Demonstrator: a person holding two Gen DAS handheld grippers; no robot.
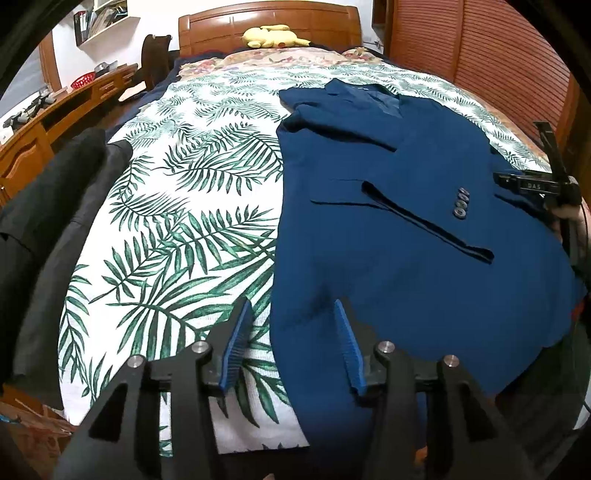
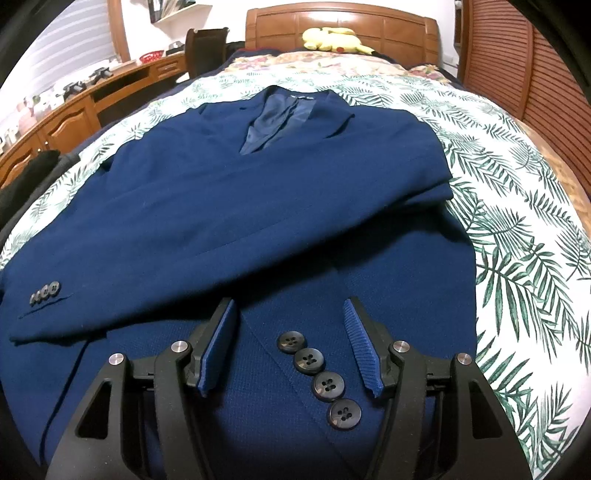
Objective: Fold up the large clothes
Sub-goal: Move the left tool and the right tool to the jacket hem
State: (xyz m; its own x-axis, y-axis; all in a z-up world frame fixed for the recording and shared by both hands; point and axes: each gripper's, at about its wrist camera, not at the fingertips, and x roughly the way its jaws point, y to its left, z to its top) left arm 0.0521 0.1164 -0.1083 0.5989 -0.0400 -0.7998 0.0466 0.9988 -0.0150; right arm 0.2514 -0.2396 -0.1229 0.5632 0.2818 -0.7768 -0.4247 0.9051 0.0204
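Note:
A blue suit jacket (image 1: pixel 406 229) lies flat on the leaf-print bedspread (image 1: pixel 192 192), collar toward the headboard, one sleeve folded across its front. My left gripper (image 1: pixel 291 314) is open and empty, hovering over the jacket's left hem edge. In the right wrist view the jacket (image 2: pixel 240 206) fills the middle. My right gripper (image 2: pixel 291 314) is open and empty just above the sleeve cuff with its dark buttons (image 2: pixel 317 373). The right gripper also shows in the left wrist view (image 1: pixel 539 184) at the jacket's right edge.
Dark grey clothing (image 1: pixel 48 221) lies at the bed's left edge. A yellow plush toy (image 1: pixel 273 36) sits by the wooden headboard (image 1: pixel 269 26). A wooden desk (image 1: pixel 66 107) stands to the left, a slatted wooden wardrobe (image 1: pixel 480 55) to the right.

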